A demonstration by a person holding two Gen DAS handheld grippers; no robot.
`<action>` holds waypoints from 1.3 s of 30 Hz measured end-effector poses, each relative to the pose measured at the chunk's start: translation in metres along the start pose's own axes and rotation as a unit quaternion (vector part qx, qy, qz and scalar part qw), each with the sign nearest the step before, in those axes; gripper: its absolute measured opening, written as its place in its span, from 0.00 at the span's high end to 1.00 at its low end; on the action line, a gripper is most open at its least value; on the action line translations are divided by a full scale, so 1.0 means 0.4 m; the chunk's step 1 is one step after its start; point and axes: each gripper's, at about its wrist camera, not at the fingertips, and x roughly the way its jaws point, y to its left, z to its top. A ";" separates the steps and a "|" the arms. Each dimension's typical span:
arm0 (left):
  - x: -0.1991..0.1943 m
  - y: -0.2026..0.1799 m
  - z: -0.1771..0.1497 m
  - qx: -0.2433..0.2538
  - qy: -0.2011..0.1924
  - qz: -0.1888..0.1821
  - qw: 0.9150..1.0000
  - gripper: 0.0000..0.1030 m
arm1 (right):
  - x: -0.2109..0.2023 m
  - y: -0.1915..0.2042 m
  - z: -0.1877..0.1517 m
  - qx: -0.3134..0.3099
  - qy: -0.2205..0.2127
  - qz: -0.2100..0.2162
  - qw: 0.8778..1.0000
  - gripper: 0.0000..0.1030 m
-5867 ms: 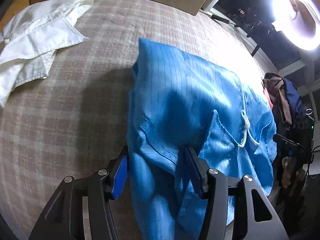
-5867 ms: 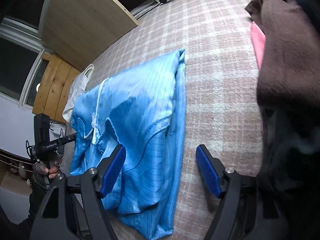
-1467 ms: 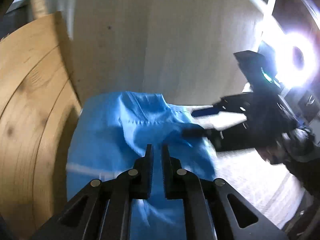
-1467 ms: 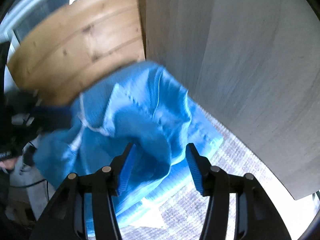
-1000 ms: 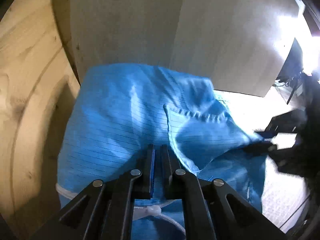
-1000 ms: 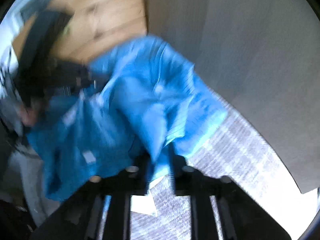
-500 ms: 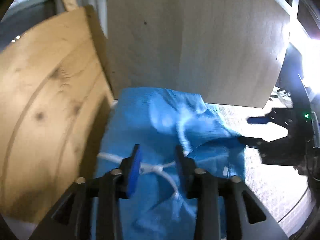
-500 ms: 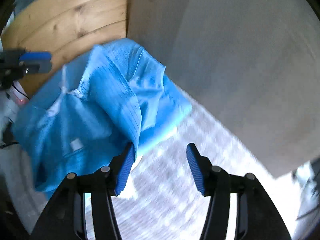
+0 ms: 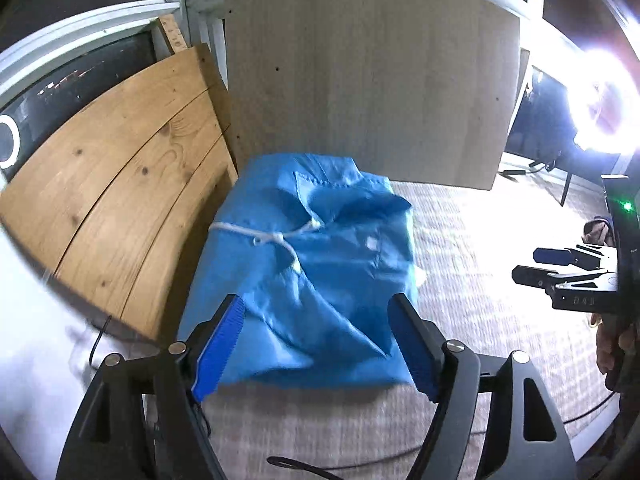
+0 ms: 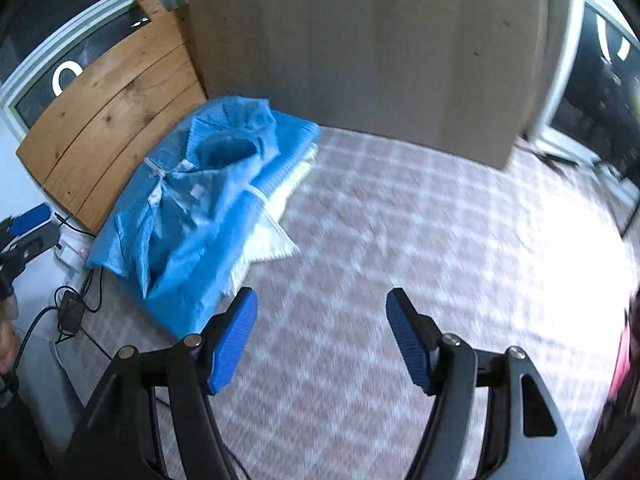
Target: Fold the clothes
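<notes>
The left claw (image 9: pixel 316 344) gapes wide, empty, just short of the blue garment's (image 9: pixel 316 264) near hem — bundle running lengthwise away toward the boards. The right claw (image 10: pixel 322 342), also wide, hangs over bare checked cloth (image 10: pixel 400 240) — garment well off leftward.

Left wrist view: looks forward and slightly down between the spread fingers of the left gripper (image 9: pixel 316 344), close to the folded blue garment (image 9: pixel 312 264) at the far left corner of the checked cloth surface (image 9: pixel 480 312). It faces the grey board (image 9: pixel 360 80) and the wooden panel (image 9: pixel 112 184).

Right wrist view: set further back and to the right, behind the right gripper (image 10: pixel 322 340), facing the same far edge across open surface (image 10: pixel 400 240).

Shared: garment (image 10: pixel 200 208), board (image 10: pixel 360 40), panel (image 10: pixel 112 104). Each view catches the other gripper at its edge (image 9: pixel 560 268) (image 10: pixel 28 224).
</notes>
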 end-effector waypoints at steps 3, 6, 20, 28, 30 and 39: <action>-0.044 -0.004 -0.015 -0.016 -0.006 0.006 1.000 0.29 | -0.044 -0.003 -0.042 0.016 -0.006 -0.006 1.000 0.36; -0.090 -0.010 -0.029 -0.030 -0.015 0.014 0.999 0.28 | -0.087 -0.006 -0.084 0.032 -0.011 -0.012 0.999 0.36; -0.241 -0.180 -0.194 -0.067 -0.008 0.059 0.996 0.25 | -0.253 -0.049 -0.247 -0.022 -0.039 -0.016 0.999 0.36; -0.305 -0.319 -0.280 -0.082 -0.013 0.051 0.995 0.25 | -0.327 -0.126 -0.356 -0.035 -0.050 -0.013 0.998 0.36; -0.318 -0.351 -0.289 -0.078 -0.012 0.049 0.996 0.25 | -0.335 -0.152 -0.379 -0.030 -0.047 -0.013 0.998 0.36; -0.359 -0.417 -0.296 -0.077 -0.019 0.046 0.996 0.25 | -0.358 -0.218 -0.439 -0.008 -0.040 -0.004 0.999 0.36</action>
